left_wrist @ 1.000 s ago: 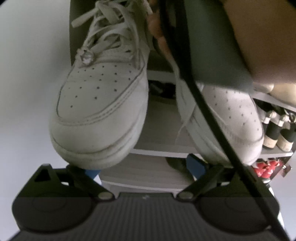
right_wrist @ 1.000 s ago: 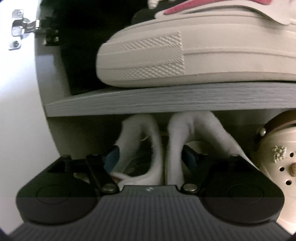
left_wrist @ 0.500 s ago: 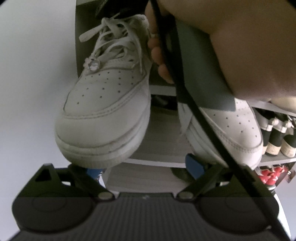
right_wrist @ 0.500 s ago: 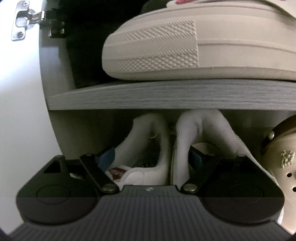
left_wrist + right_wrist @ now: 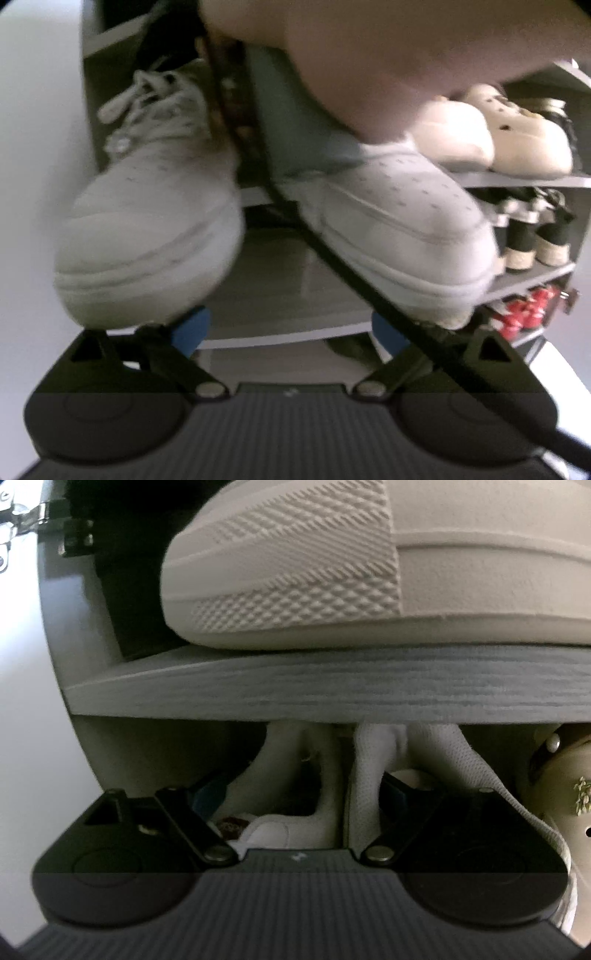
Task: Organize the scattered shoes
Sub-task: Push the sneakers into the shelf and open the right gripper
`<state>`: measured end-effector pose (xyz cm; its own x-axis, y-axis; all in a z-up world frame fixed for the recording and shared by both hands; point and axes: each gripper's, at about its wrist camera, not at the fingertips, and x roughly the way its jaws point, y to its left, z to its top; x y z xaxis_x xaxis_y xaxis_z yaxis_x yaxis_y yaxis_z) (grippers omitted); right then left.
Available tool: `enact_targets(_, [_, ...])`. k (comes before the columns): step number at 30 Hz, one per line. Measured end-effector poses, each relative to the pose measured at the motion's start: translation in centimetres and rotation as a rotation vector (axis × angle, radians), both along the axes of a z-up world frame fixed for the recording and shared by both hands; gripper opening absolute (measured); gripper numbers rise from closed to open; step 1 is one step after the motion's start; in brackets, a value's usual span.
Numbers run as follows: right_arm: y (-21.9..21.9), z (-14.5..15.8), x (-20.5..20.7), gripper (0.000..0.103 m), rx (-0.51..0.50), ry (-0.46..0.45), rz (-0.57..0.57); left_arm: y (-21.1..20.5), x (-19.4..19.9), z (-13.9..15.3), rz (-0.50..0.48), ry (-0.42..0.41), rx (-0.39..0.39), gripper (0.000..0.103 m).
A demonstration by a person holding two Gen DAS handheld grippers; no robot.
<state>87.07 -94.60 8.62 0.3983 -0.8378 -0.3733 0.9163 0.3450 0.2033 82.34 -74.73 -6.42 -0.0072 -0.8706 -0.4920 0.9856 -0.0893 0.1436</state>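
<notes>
A pair of white perforated sneakers stands on a grey shelf, toes toward my left wrist view: one sneaker (image 5: 147, 229) on the left, the other (image 5: 402, 229) on the right. My left gripper (image 5: 290, 330) hangs just in front of their toes, open with only the shelf edge between its blue pads. A person's hand (image 5: 406, 55) holds the right gripper's grey body (image 5: 291, 122) over the pair. In the right wrist view my right gripper (image 5: 303, 794) is at the heels (image 5: 373, 760), one finger inside each shoe's opening. Its jaws are opening, and the two inner heel walls stand loose between them.
A grey shelf board (image 5: 332, 679) runs right above the heels and carries a cream sneaker with a textured toe (image 5: 314, 572). Cream clogs (image 5: 517, 144), black-and-cream shoes (image 5: 532, 240) and red shoes (image 5: 524, 310) fill the shelves to the right. A black cable (image 5: 332, 251) crosses the left view.
The right gripper's jaws have spread wider at the heels, and that view has moved closer under the upper shelf. The left view has rolled and shifted, and the hand now covers more of the pair.
</notes>
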Motion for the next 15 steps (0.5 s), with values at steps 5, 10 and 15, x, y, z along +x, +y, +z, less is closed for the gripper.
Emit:
enact_targets(5, [1.4, 0.8, -0.9, 0.089, 0.012, -0.013, 0.017, 0.4, -0.4, 0.4, 0.001, 0.042, 0.032, 0.096])
enact_targets(10, [2.0, 1.3, -0.7, 0.089, 0.029, -0.022, 0.025, -2.7, -1.0, 2.2, -0.004, 0.028, 0.022, 0.096])
enact_targets(15, [2.4, 2.4, -0.4, 0.089, 0.068, -0.023, 0.015, -2.0, -1.2, 3.0, -0.018, 0.018, -0.011, 0.096])
